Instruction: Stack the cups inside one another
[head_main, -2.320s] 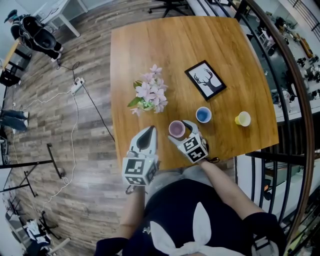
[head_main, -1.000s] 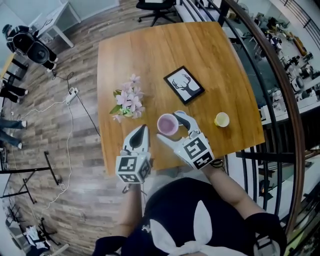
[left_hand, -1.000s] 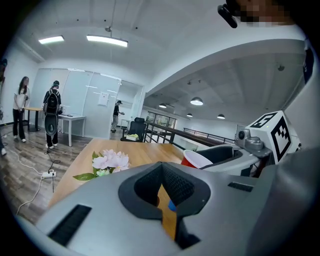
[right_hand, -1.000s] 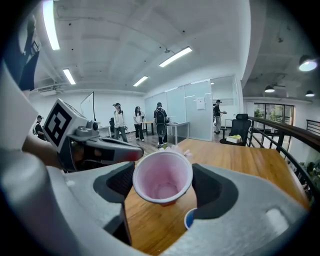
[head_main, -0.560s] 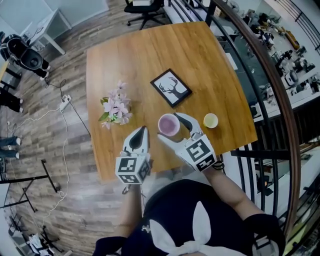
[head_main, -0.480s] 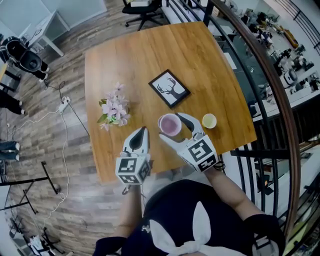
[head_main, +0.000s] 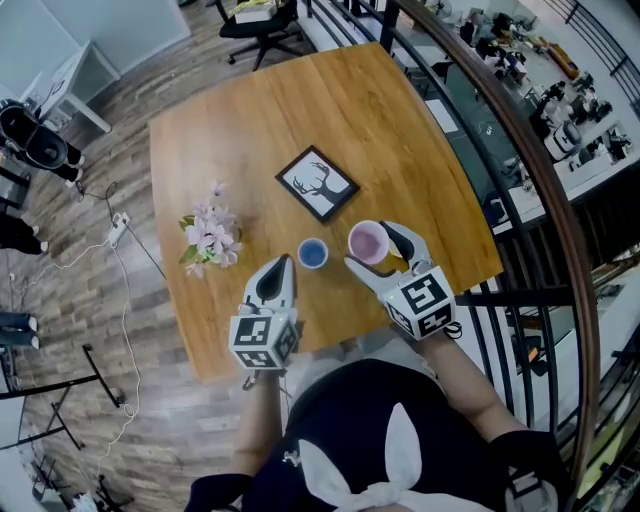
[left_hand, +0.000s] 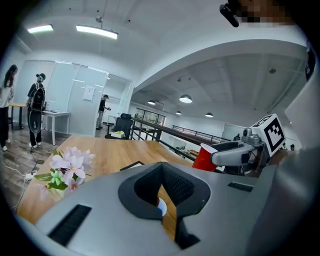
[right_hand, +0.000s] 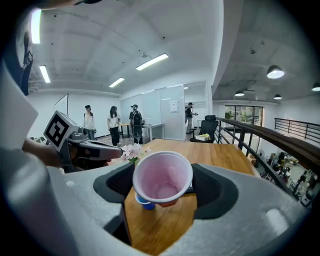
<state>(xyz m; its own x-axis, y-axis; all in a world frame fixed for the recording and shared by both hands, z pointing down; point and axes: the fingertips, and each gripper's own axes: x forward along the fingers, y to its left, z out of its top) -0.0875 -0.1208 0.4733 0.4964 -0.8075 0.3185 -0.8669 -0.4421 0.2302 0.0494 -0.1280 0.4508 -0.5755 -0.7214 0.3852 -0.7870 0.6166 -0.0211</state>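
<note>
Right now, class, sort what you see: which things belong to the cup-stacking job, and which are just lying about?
Job: red plastic cup in the right gripper; small blue cup.
Lying about: framed deer picture; pink flower bunch.

Smooth, satin-finished wood grain is shown on the table (head_main: 400, 130) mid-frame, thin glossy plastic on the red cup (head_main: 367, 241) and blue cup (head_main: 313, 253), matt grey plastic on the right gripper (head_main: 372, 246) and left gripper (head_main: 279, 265), and dull wood-look planks on the floor (head_main: 100, 300) at left.
</note>
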